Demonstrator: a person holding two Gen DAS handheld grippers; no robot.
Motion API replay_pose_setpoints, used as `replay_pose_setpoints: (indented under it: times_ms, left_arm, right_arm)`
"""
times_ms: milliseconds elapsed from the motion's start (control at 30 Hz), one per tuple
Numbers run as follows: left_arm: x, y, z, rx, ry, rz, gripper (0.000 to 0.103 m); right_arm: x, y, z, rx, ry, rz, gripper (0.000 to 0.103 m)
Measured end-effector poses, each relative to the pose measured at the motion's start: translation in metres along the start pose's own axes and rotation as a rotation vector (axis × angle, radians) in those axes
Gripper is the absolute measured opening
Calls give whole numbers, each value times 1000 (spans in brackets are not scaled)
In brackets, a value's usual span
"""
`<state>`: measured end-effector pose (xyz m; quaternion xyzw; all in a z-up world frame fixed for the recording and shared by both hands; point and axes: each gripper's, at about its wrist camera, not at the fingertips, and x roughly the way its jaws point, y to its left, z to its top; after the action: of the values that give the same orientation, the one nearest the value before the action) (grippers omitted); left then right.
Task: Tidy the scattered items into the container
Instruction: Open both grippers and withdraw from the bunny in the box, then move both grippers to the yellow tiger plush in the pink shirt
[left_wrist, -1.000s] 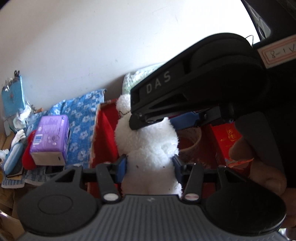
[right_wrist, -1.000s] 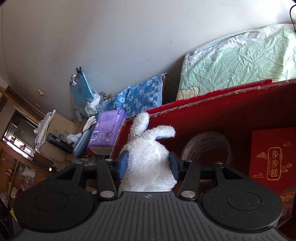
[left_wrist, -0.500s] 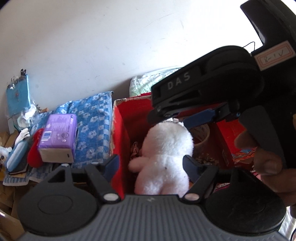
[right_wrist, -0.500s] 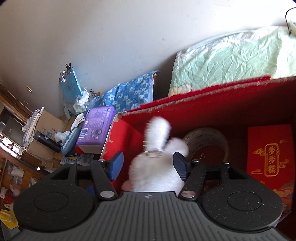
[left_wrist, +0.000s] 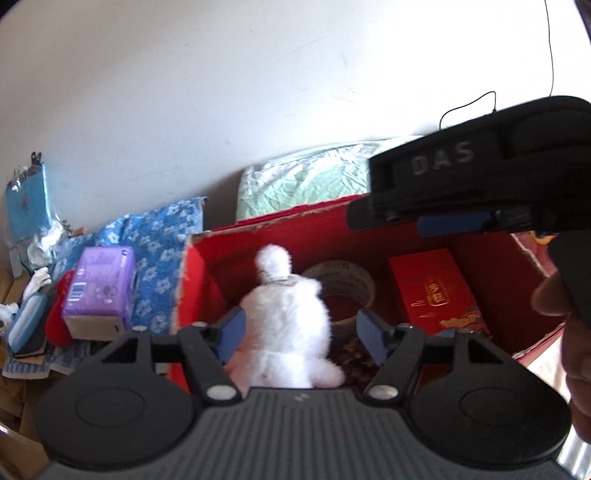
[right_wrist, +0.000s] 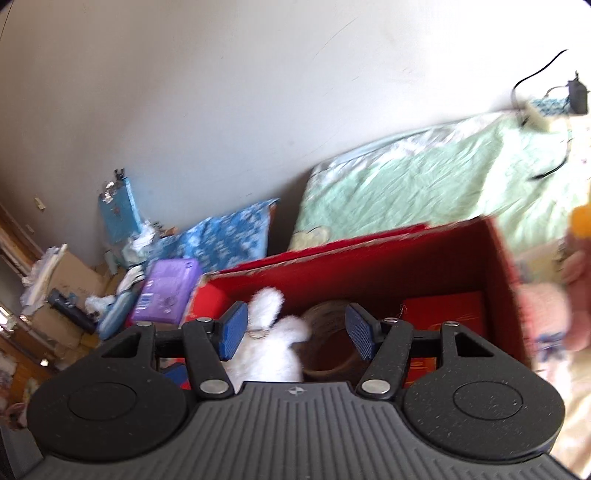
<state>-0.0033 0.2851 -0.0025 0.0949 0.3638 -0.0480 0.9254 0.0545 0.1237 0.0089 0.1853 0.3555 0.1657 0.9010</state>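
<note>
White plush bunny (left_wrist: 286, 325) sits inside red box (left_wrist: 195, 280), dropped there for tidying. Left gripper (left_wrist: 298, 334) and right gripper (right_wrist: 293, 334): jaws wide, holding nothing. Tape roll (left_wrist: 341, 284) at bunny's 2 o'clock.

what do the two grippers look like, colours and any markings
Both are matte black with ribbed grey bases, two round discs, silver pivot screws and blue textured pads. Left gripper; right gripper. Seen from the left camera, the right one carries raised DAS lettering on its side.
</note>
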Motion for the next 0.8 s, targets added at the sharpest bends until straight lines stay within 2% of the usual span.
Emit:
replay_pose_setpoints:
  times_ms: [133, 367, 633, 800]
  left_arm:
    - [3, -18, 8, -15, 18, -5, 71]
    - [-13, -60, 16, -54, 21, 33, 90]
    - [-25, -91, 22, -101, 24, 48, 92]
    - [-30, -113, 29, -87, -1, 32, 97]
  right_arm:
    - [-20, -23, 4, 14, -30, -27, 63]
    - [-37, -52, 9, 15, 3, 20, 63]
    - [-54, -63, 6, -36, 27, 69, 63]
    - [-69, -81, 12, -41, 1, 53, 63]
